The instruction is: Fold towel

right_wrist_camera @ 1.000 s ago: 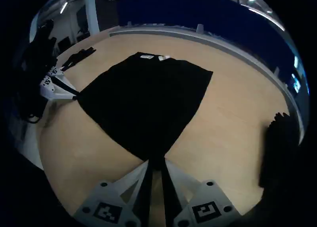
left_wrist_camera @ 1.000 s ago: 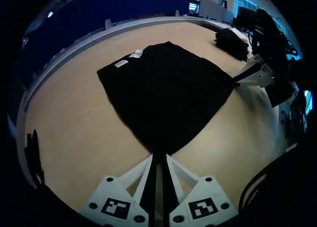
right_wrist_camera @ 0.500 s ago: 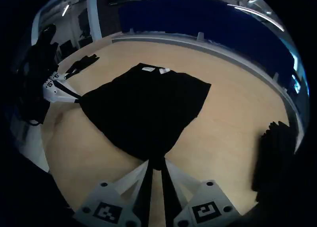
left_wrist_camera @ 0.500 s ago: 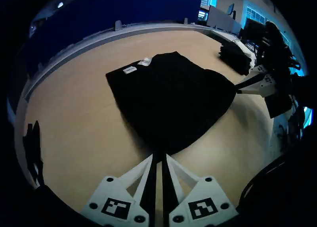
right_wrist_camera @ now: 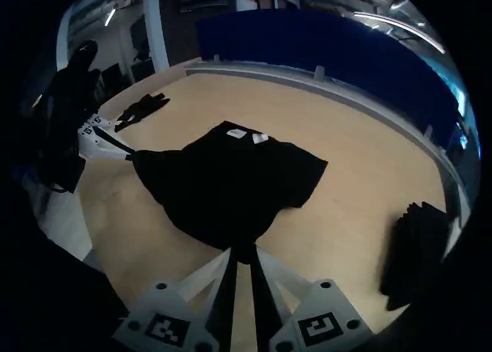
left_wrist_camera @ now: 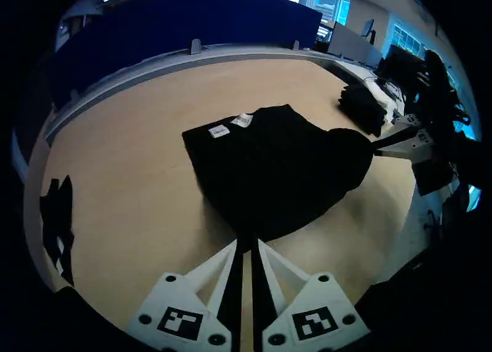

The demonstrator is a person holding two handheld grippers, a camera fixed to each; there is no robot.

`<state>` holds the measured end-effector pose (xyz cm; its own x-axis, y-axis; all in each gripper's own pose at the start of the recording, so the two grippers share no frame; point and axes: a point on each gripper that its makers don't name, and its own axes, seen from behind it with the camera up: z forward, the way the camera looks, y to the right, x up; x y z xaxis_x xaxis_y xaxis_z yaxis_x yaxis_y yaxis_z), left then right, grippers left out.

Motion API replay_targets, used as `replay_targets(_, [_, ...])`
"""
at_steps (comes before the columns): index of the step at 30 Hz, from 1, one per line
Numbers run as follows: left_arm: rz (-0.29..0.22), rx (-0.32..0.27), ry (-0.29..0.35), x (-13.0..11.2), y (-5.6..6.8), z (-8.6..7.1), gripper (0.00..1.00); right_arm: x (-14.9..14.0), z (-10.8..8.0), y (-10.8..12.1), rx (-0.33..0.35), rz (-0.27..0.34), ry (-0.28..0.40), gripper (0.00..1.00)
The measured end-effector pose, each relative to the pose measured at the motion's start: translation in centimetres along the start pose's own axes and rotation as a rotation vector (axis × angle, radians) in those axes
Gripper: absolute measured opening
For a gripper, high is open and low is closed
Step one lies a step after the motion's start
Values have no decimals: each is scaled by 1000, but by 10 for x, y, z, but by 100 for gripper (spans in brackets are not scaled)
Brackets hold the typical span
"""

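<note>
A black towel (left_wrist_camera: 277, 167) with two white labels near its far edge lies on a light wooden table (left_wrist_camera: 135, 167). Its near edge is raised off the table. My left gripper (left_wrist_camera: 246, 241) is shut on one near corner of the towel. My right gripper (right_wrist_camera: 244, 250) is shut on the other near corner of the towel (right_wrist_camera: 227, 180). The right gripper (left_wrist_camera: 376, 149) appears at the right of the left gripper view, pinching the cloth. The left gripper (right_wrist_camera: 130, 156) appears at the left of the right gripper view, likewise on the cloth.
A stack of folded dark cloths (left_wrist_camera: 363, 106) sits at the table's far right corner, also the stack (right_wrist_camera: 415, 253) at the right in the right gripper view. A loose black cloth (left_wrist_camera: 56, 226) lies by the left edge. A blue partition (left_wrist_camera: 184, 13) runs behind the table.
Both grippers have lifted the towel's near corners higher and carried them toward the labelled far edge. The towel now bulges and covers less of the table.
</note>
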<state>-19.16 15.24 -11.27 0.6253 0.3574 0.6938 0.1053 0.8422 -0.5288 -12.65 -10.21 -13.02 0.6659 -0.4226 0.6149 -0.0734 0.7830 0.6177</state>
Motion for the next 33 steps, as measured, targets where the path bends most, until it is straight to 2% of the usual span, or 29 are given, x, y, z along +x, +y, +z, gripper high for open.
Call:
replay_targets(8, [-12, -8, 1, 8, 11, -27, 8, 12, -25, -8, 18, 13, -4, 14])
replay_targets(12, [-18, -12, 5, 12, 15, -35, 8, 13, -32, -10, 33, 18, -15, 14])
replay_targets(23, [-47, -10, 26, 24, 11, -30, 8, 18, -28, -4, 35, 24, -32, 14])
replay_targets(33, [-77, -5, 63, 54, 0, -11, 8, 36, -11, 17, 16, 27, -37, 14])
